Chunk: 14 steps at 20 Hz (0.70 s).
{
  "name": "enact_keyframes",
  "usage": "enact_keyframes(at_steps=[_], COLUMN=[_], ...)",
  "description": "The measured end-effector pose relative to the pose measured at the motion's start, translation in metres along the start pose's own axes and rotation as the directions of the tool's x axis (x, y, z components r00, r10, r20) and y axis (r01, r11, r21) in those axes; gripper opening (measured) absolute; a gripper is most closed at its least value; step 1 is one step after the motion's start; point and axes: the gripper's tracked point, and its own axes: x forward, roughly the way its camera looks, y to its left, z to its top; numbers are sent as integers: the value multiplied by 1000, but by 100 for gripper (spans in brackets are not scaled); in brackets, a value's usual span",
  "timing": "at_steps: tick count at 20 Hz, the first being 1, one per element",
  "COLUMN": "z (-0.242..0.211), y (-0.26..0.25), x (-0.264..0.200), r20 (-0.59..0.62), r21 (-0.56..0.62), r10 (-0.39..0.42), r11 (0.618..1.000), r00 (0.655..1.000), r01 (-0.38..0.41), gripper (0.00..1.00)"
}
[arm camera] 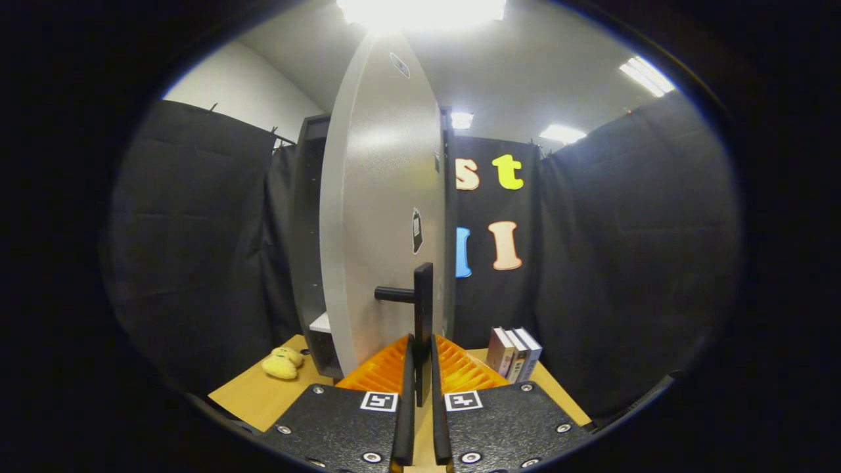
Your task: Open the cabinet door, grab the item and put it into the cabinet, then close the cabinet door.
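your claw (421,368) is clenched on the black vertical bar handle (424,303) of the cabinet door, both fingers pressing its lower end from either side, the bar running up from between them. a short black stub joins that handle to the pale grey, matte cabinet door (384,217), which stands swung out and nearly edge-on to you, rising tall just ahead of the fingers. left of the door you see the dark grey cabinet body (307,249), with a slice of a white shelf (321,322) low inside the gap between door and frame.

the item, a small yellow plush toy (282,362), lies on the light wooden bench (263,394) to the left of the cabinet's base, close to its front corner, well off to the left of your fingers. the open door stands between your claw and that toy.

to the right, beyond the fingers, a short row of upright books (514,353) with pale covers stands on the bench, against the black cloth wall. bright ceiling light panels (420,10) glare above the door's top edge.
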Motion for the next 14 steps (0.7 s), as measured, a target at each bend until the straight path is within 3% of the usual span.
enact_keyframes(at_steps=[5, 8, 10, 13, 14], z=[-7, 7, 16, 9, 1], y=[-50, -69, -63, -38, -25], x=[5, -11, -20, -26, -22], r20=[26, 122, 202, 270, 268], r21=[56, 87, 116, 166, 176], r10=[-167, -281, -298, -265, -246], r11=[985, 959, 953, 960, 963], r00=[986, 952, 933, 926, 932], r01=[165, 271, 280, 226, 203], gripper=[5, 4, 5, 24, 39])
